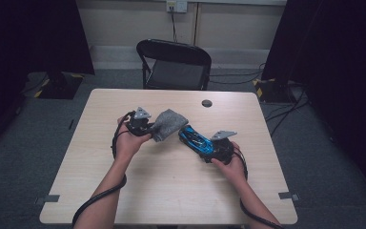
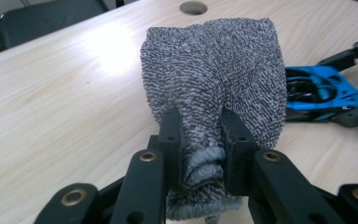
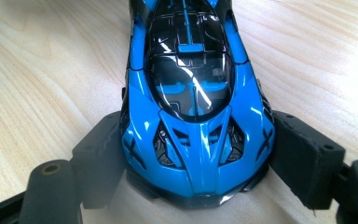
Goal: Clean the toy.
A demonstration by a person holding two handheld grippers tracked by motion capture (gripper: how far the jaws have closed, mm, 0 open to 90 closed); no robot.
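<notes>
Blue toy car (image 3: 196,112) mid-bench, right of centre, clamped across its body by right tongs (image 1: 208,147). Grey knit cloth (image 2: 214,88) just left of it, bunched end pinched tight in left tongs (image 1: 148,128), free end draped toward car. Risks: glossy shell could slip from the pads if pushed sideways; loose cloth could snag on bodywork. Round cable hole (image 1: 207,103) at far edge, black chair (image 1: 174,64) beyond the bench (image 1: 171,191); nothing between cloth and car.

Grey cloth (image 2: 214,79), coarse looped knit, matt. Beside cloth, blue toy car (image 3: 196,107), glossy plastic, dark shiny canopy. Table (image 1: 171,191) under cloth, pale smooth wood-grain.
</notes>
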